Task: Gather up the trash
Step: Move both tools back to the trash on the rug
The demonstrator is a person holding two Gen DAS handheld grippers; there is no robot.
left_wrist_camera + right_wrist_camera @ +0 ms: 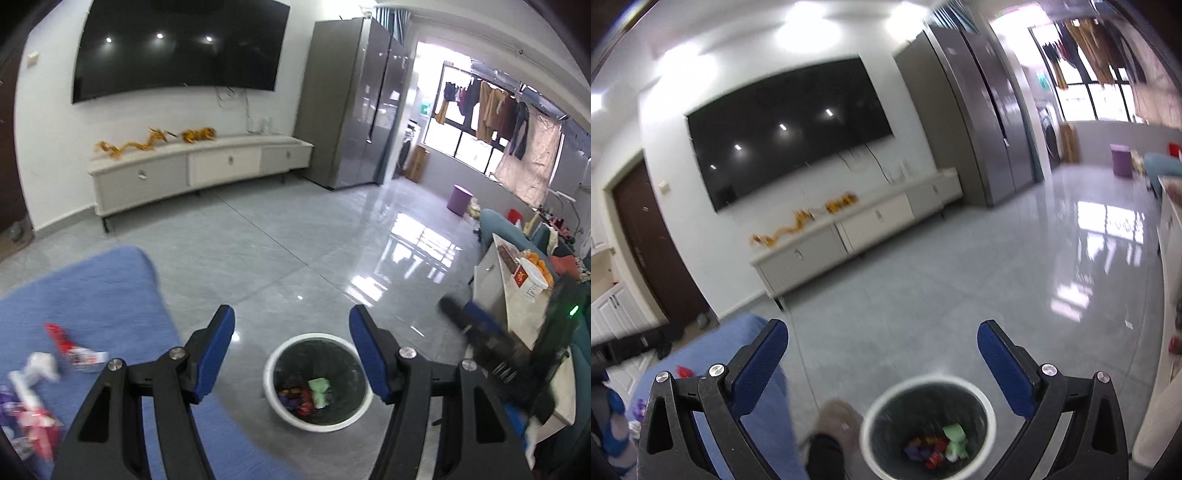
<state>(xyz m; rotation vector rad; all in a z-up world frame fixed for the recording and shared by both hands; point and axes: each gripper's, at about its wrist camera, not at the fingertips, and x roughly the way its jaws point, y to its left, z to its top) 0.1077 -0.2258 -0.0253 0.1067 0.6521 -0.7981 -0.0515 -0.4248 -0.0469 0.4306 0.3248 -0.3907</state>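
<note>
Both hand-held grippers, left [291, 332] and right [882, 347], are wide and hold nothing; the bin [275, 360] sits at lower centre, wrappers [70, 345] at lower left.

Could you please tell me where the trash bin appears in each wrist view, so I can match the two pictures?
Left wrist: the trash bin is at bottom centre, on the floor between the open fingers.
Right wrist: the bin is at the bottom, right of centre, cut by the edge.
Shared landmark: the wall television.
</note>
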